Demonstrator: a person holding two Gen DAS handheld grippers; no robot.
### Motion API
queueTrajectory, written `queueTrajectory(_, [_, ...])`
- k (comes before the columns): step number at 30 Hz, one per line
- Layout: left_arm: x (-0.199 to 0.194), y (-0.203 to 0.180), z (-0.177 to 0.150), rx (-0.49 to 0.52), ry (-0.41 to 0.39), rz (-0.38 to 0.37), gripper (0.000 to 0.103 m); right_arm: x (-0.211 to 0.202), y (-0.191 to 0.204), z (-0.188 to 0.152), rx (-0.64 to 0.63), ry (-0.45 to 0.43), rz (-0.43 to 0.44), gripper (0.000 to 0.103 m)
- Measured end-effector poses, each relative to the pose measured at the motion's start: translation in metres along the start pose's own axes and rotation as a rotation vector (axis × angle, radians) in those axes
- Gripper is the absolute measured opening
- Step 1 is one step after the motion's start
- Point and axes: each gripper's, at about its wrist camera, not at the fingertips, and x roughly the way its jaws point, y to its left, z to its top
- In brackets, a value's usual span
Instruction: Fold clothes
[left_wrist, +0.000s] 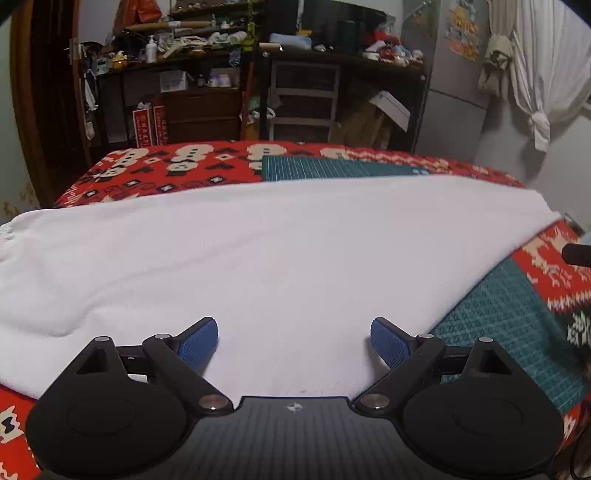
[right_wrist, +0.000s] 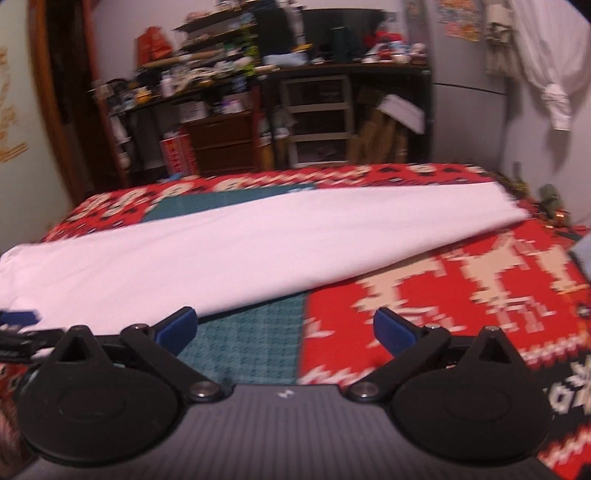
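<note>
Lying flat: one white garment (left_wrist: 258, 258)

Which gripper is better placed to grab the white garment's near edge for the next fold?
Left. The left gripper is open right over the white garment. The right gripper, also open, sits over the green mat and the red blanket, off the cloth.

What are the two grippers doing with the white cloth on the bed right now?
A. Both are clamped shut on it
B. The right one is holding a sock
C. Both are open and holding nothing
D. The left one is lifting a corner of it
C: the left gripper has its blue fingers spread wide over the white cloth, and the right gripper is spread just as wide over the green mat, with nothing between either pair.
</note>
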Motion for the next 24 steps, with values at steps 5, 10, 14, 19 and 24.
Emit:
queueTrajectory(5, [-0.002, -0.011, 0.016, -0.043, -0.013, -0.016, 0.090, -0.001, -0.036, 0.022, 0.003, -0.011, -0.072, 0.103])
queueTrajectory(10, [0.000, -0.019, 0.033, -0.088, -0.023, -0.036, 0.090, 0.003, -0.075, 0.046, -0.060, -0.031, -0.181, 0.103])
queueTrajectory(14, [0.013, -0.024, 0.047, -0.109, -0.009, -0.058, 0.090, 0.017, -0.125, 0.064, 0.049, -0.022, -0.193, 0.102])
queueTrajectory(19, [0.035, -0.034, 0.055, -0.104, 0.025, -0.071, 0.089, 0.043, -0.199, 0.078, 0.281, -0.008, -0.195, 0.064])
queueTrajectory(24, [0.048, -0.041, 0.057, -0.085, 0.046, -0.080, 0.089, 0.088, -0.270, 0.084, 0.405, 0.025, -0.276, 0.023])
